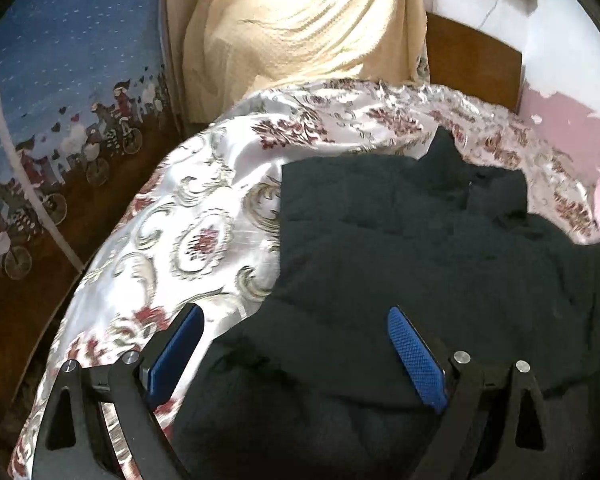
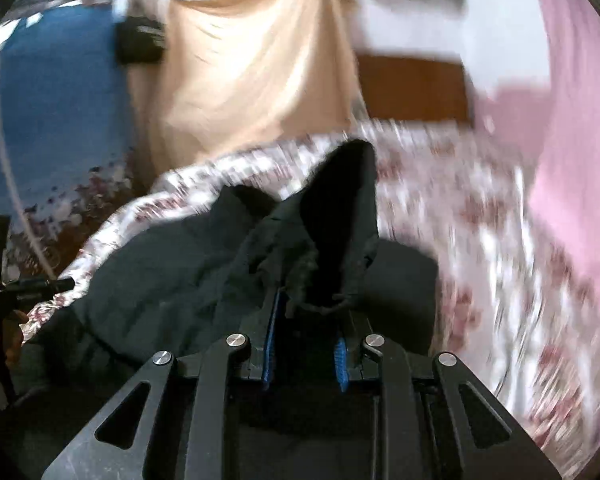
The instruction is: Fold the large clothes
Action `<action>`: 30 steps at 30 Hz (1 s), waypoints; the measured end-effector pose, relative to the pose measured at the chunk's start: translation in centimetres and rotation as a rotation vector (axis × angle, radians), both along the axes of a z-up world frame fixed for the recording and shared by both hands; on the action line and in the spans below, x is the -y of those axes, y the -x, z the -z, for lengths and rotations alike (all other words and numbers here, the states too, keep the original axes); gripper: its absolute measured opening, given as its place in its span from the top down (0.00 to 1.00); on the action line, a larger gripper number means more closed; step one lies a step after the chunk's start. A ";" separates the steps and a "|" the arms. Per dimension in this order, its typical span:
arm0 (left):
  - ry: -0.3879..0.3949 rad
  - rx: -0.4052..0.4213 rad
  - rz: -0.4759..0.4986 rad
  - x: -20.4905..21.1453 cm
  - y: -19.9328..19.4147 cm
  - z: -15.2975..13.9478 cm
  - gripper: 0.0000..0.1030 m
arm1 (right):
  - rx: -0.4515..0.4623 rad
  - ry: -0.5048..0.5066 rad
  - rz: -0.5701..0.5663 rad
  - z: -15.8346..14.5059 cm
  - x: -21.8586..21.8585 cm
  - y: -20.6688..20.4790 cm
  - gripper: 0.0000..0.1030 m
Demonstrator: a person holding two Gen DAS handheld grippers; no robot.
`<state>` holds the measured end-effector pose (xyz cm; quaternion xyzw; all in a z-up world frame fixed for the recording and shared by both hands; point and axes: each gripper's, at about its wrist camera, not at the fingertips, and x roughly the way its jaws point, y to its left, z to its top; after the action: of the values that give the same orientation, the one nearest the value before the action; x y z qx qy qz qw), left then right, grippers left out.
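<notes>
The right gripper pinches a bunched fold of the dark garment, lifting it above the rest. The left gripper hovers spread wide over that garment, which lies on the floral bedspread.

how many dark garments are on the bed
1: a dark garment spread on the floral bedspread, one part gripped by the right gripper. Others may lie out of view.
</notes>
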<state>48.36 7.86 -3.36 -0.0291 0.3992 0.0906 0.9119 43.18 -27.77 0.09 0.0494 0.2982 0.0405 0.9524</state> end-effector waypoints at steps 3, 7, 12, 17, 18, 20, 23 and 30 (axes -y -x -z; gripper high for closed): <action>-0.035 -0.019 0.025 1.0 -1.4 1.3 0.10 | -0.078 -0.124 0.090 3.9 3.7 0.0 0.56; -0.099 -0.004 0.035 2.0 -1.9 2.0 0.10 | -0.061 -0.201 0.299 4.6 9.0 1.1 0.47; -0.119 -0.010 0.038 2.7 -2.1 2.6 0.09 | -0.011 -0.085 0.180 2.6 7.6 -0.8 0.47; -0.134 -0.041 0.034 2.6 -2.5 3.9 0.00 | -0.123 0.032 0.002 5.3 2.5 -4.4 0.49; -0.124 -0.050 0.040 2.5 -2.7 4.2 0.00 | -0.146 0.038 -0.002 5.7 2.3 -4.7 0.50; -0.100 -0.054 0.051 2.3 -2.9 4.9 0.00 | -0.213 0.010 -0.006 7.2 2.6 -5.6 0.50; -0.124 -0.036 0.066 2.8 -2.9 5.6 0.00 | -0.254 -0.086 0.010 9.3 4.6 -6.5 0.50; -0.145 0.003 0.067 3.4 -2.7 6.9 0.00 | -0.255 -0.066 0.014 11.5 3.8 -7.0 0.49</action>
<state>51.01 4.46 -10.24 0.0505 0.3909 0.0886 0.9148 50.20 -31.55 -11.40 0.0877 0.4148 0.0371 0.9049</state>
